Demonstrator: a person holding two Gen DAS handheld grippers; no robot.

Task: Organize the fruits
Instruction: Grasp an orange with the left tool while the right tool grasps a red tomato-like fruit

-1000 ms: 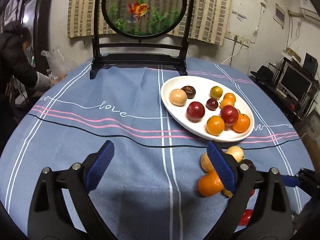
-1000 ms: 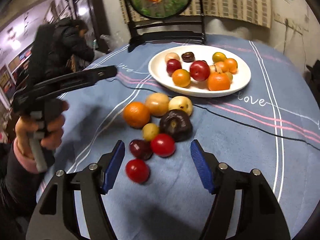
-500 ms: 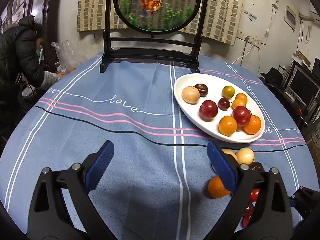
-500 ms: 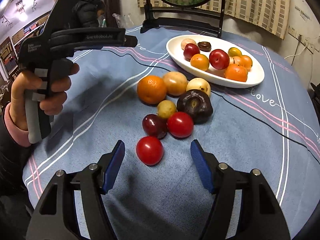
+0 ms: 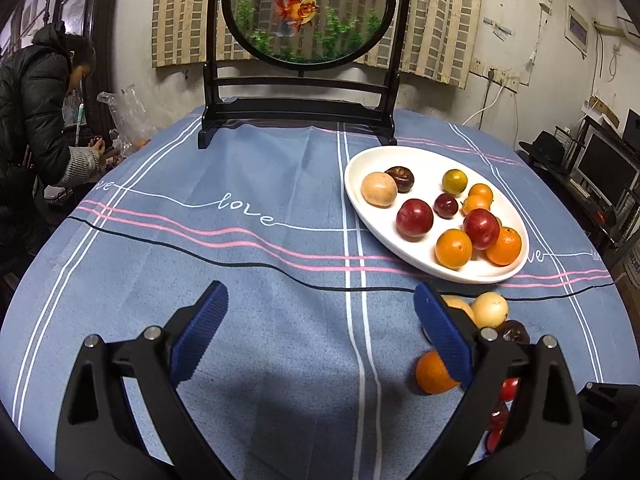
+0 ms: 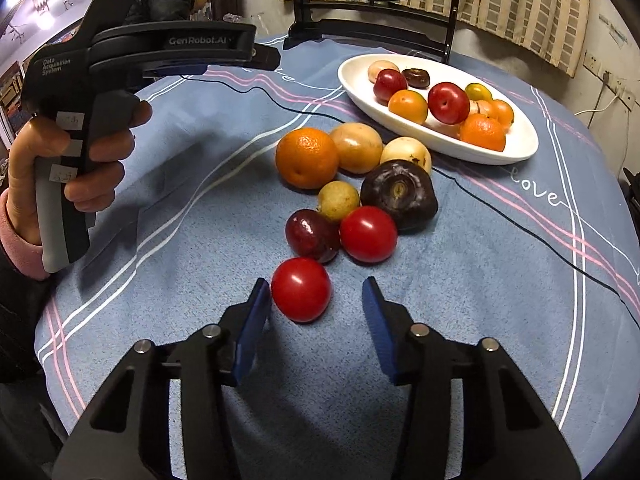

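Fruit is split two ways right now: a good share sits on the white plate [image 6: 516, 148] at the far side of the counter [image 6: 480, 280], and a loose cluster lies on the blue cloth just short of it. Biggest in that cluster is the orange [image 6: 306, 157], with two tan fruits touching it and each other, then the dark purple fruit [image 6: 398, 193], a small yellow one, a dark red plum [image 6: 311, 235] and a red tomato [image 6: 368, 233] side by side.

Nearest to me, and a little apart from the rest, is the lone red tomato [image 6: 301, 289]. That's my pick. My right claw [image 6: 314, 320] is spread wide and empty, the tomato sitting just at the tip of the left finger and off-centre in the gap. I'd judge the good move is to shift left a touch so the fruit centres, push forward until the pads bracket its widest part, then close gently; a tomato will bruise or squirt out if pinched hard or off-centre. Keep clear of the plum right behind it, or the whole cluster may roll.

My left claw [image 5: 320, 328] hovers wide and empty over bare cloth, the orange [image 5: 434, 372] peeking out behind its right finger. Then it's a lift across to a bare patch of the plate [image 5: 360, 200].
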